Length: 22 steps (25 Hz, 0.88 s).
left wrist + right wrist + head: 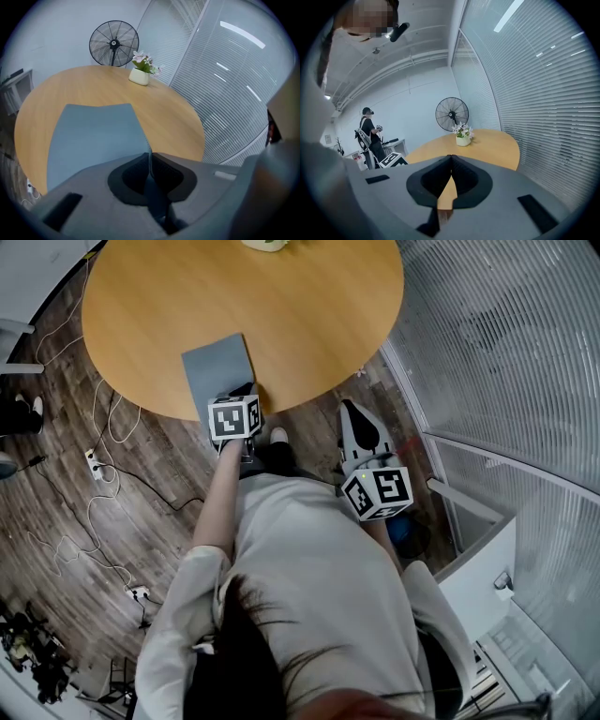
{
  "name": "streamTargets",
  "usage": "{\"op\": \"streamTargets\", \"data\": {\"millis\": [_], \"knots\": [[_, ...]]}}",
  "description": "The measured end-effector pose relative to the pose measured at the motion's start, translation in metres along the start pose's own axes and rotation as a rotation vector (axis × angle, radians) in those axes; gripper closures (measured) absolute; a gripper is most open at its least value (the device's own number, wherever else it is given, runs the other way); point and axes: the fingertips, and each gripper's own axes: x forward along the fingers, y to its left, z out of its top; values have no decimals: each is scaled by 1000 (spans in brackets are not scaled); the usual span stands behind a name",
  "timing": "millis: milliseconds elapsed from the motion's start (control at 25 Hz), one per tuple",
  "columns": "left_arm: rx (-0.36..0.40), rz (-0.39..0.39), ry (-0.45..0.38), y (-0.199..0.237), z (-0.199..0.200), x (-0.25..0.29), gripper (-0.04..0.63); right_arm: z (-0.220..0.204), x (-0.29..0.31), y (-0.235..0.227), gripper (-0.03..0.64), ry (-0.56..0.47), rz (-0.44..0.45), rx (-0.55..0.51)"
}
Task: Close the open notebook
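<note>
notebook flat, edge pinched in left tongs

from the head: shows the notebook [217, 371] flat at the near edge of the table [309, 315], left tongs [246, 390] at its near side, right tongs [352, 413] back off the table.

along the left tongs: closed thinly on the cover's edge, it seems. could drag the notebook off the table, or lift the cover open, if pulled away while pinching. flower pot [139, 76] and fan [114, 43] far off, blocking nothing.

along the right tongs: closed, empty.
</note>
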Motion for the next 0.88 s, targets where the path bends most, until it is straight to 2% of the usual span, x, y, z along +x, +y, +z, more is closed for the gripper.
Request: {"op": "streamTargets", "data": {"millis": [320, 560, 880], "knots": [[19, -3, -24, -1, 1, -3, 551, -1, 0, 2, 617, 5, -2, -1], [32, -84, -31, -14, -2, -3, 438, -3, 1, 3, 616, 10, 4, 0], [38, -109, -40, -13, -2, -4, 411, -3, 7, 7, 617, 15, 9, -3]]}}
